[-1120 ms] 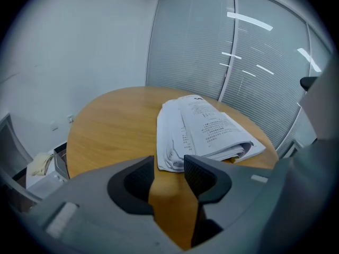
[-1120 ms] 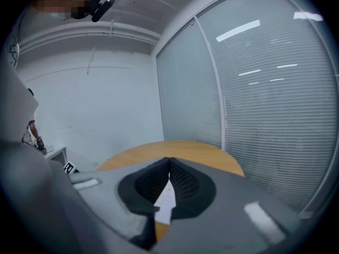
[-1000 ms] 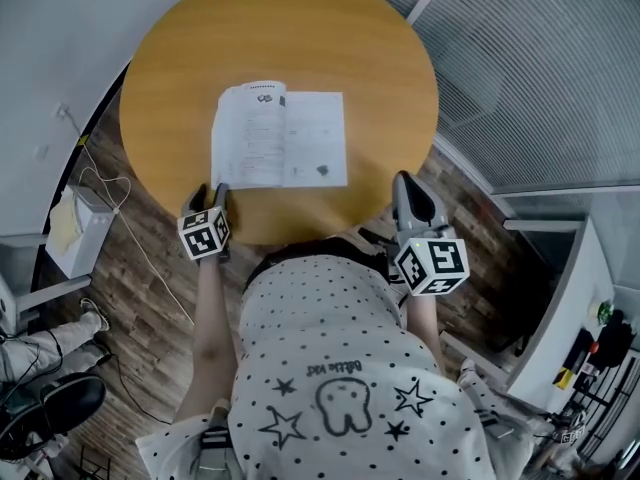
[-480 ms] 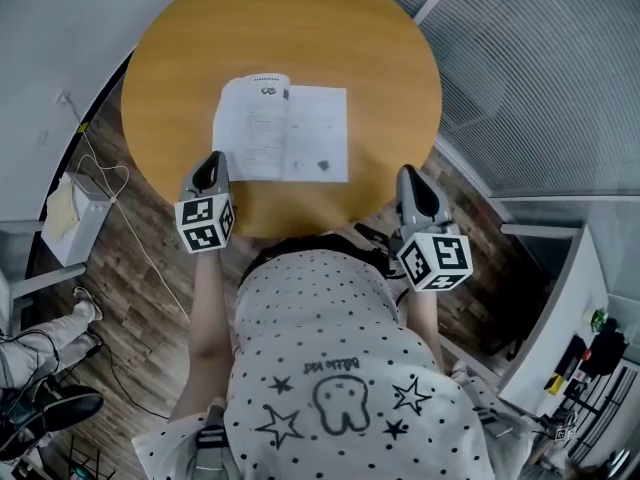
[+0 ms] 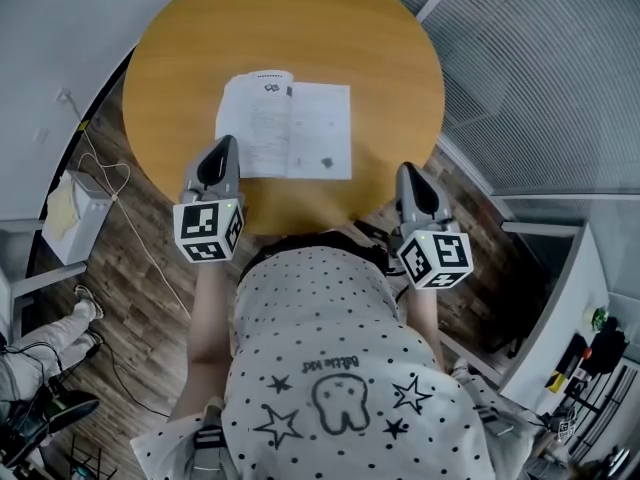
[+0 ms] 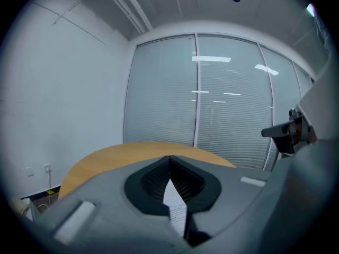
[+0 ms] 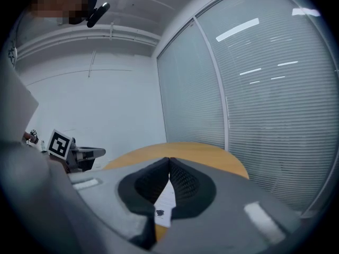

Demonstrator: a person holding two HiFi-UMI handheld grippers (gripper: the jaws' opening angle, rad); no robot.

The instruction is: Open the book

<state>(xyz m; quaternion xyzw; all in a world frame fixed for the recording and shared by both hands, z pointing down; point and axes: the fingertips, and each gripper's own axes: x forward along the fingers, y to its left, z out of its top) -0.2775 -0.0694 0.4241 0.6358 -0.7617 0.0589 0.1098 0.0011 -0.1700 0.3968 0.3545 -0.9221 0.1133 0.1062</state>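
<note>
The book lies open and flat on the round wooden table, white pages up. My left gripper hovers over the table's near edge, its tip by the book's near left corner, jaws shut with nothing between them. In the left gripper view the jaws meet at the tip, and a strip of page shows beyond them. My right gripper is held at the table's near right edge, apart from the book. Its jaws are also shut and empty, with the page showing past them.
A white box with a cable stands on the wood floor at the left. Glass walls with blinds run along the right. A person's leg and shoe show at the lower left. The person's dotted shirt fills the foreground.
My left gripper has risen from beside the table's near edge and now reaches over it, up to the book's corner. The right gripper and the book have stayed put.
</note>
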